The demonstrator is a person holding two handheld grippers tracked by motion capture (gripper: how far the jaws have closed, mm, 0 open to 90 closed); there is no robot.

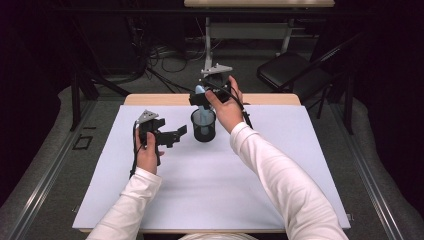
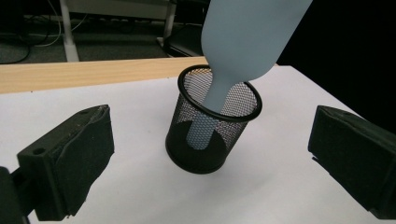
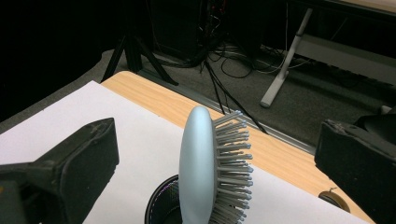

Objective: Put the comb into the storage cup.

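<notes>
Right gripper view shows hairbrush (image 3: 205,168) bristles; left gripper view, its smooth back.

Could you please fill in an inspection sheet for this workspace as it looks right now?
Surface: white sheet on a wooden table, bare around the cup.
Job's things: pale blue hairbrush standing handle-down in the black mesh cup, head leaning on the rim.
Clutter: nothing seen.
Grippers: left gripper open, beside the cup; right gripper open, jaws either side of the brush head, not touching.
Cables: one trails from each gripper; more lie on the floor.
Surroundings: dark room, black chair, second table's legs.
</notes>
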